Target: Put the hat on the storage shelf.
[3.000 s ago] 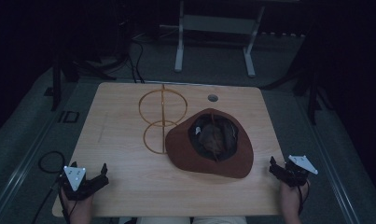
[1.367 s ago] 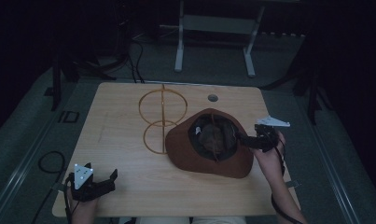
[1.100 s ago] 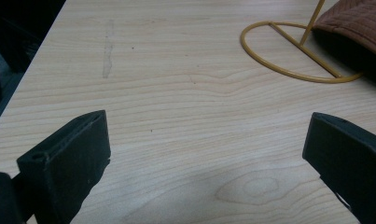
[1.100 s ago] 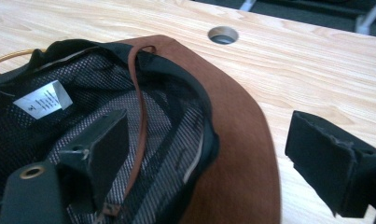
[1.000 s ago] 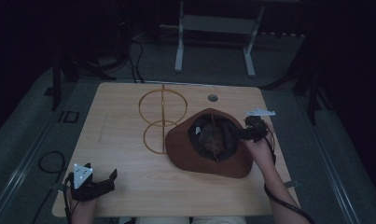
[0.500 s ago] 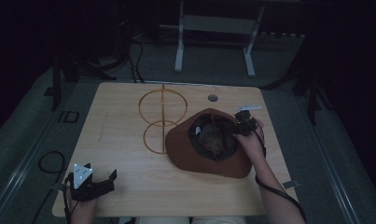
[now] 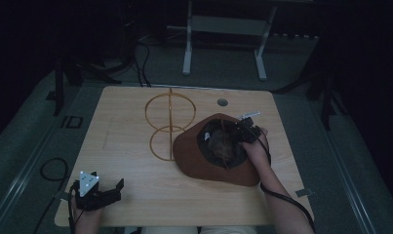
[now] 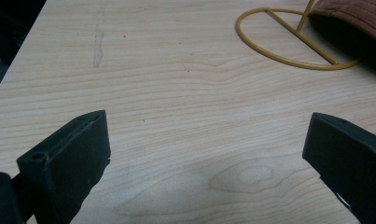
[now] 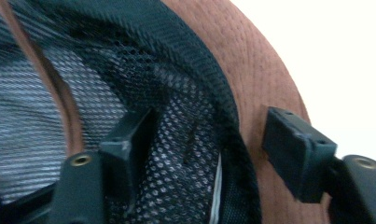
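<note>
A brown brimmed hat (image 7: 194, 156) lies upside down on the right half of the wooden table (image 7: 126, 141), its black mesh lining (image 9: 176, 107) facing up. A thin brown cord (image 9: 55, 88) runs across the lining. My right gripper (image 7: 243, 130) hovers at the hat's far right rim, open, one jaw inside over the mesh and the other outside over the brim (image 9: 251, 70). The left gripper (image 7: 108, 195) rests open near the table's front left corner, nothing between its jaws. A yellow wire stand (image 7: 168, 122) of two rings lies flat left of the hat.
A small round grommet (image 7: 222, 102) sits in the table near the far edge. A metal frame (image 7: 223, 29) stands on the dark floor behind the table. In the left gripper view, bare wood (image 8: 199, 140) lies ahead, with the wire ring (image 8: 293, 42) at the far right.
My right gripper travelled from the table's front right corner up and left to the hat, ending astride its rim. The left gripper shifted slightly and stays open.
</note>
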Available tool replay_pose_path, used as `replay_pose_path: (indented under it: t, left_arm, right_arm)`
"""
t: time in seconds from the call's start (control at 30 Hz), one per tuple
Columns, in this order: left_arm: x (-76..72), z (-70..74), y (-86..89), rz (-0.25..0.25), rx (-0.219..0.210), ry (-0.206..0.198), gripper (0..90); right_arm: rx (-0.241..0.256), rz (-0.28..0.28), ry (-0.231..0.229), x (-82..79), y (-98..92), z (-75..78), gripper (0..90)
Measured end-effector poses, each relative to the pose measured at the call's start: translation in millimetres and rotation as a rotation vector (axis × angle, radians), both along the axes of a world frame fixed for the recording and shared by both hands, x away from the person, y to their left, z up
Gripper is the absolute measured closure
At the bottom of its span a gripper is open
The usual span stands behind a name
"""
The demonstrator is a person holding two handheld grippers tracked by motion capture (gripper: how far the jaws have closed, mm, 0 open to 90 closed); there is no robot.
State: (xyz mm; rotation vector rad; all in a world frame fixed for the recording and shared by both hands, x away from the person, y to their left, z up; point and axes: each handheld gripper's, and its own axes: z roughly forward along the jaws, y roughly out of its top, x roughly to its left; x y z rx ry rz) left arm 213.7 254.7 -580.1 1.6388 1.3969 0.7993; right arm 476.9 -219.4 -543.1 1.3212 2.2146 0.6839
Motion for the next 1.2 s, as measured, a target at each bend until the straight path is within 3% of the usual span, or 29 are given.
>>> replay_pose_path:
  t: [0.13,0.27,0.4,0.47,0.57,0.67,0.8,0.83,0.9,1.0,1.07,1.2]
  left_arm:
    - [-0.8,0.6,-3.9,-0.006,0.036,-0.002,1.4]
    - [-0.9,0.6,-4.5,-0.011,0.034,-0.001,1.4]
    - [-1.2,0.3,-2.6,-0.005,0.015,0.002,1.4]
    - [-1.2,0.3,-2.1,-0.002,0.011,0.006,1.4]
    - [-1.5,0.8,-1.8,0.0,0.013,0.004,1.5]
    - [-1.5,0.8,-1.4,0.004,0.009,0.004,1.5]
    - [-0.7,0.2,-2.0,0.009,0.012,0.009,1.4]
    - [-0.6,0.2,-2.1,0.011,0.012,0.009,1.4]
    - [-0.3,0.7,-2.1,0.012,0.012,0.009,1.4]
    - [-0.4,1.9,-1.8,0.014,-0.002,0.005,1.4]
    - [-0.2,2.6,-3.8,0.005,-0.005,0.013,1.4]
    - [-0.6,5.3,-8.8,-0.006,0.008,0.008,1.4]
  right_arm:
    - [-0.106,0.01,-0.029,-2.2,6.1,-2.9,46.4]
    - [-0.158,-0.003,-0.037,-3.2,9.7,-5.1,59.6]
    - [-0.154,-0.031,-0.056,-5.1,8.0,-5.7,71.7]
    - [-0.14,-0.044,-0.066,-6.0,6.5,-4.6,79.2]
    - [-0.093,-0.062,-0.076,-6.6,0.3,1.4,83.2]
    - [-0.044,-0.073,-0.092,-8.7,-8.3,11.3,83.7]
    - [-0.019,-0.084,-0.108,-10.5,-14.2,19.4,83.9]
    - [0.026,-0.102,-0.127,-13.3,-21.3,28.1,84.0]
    - [0.053,-0.112,-0.138,-15.2,-25.6,33.3,84.0]
    - [0.065,-0.119,-0.147,-17.2,-28.8,38.1,84.0]
    - [0.099,-0.125,-0.161,-20.7,-34.0,46.6,84.1]
    - [0.124,-0.128,-0.186,-25.4,-38.0,57.8,84.3]
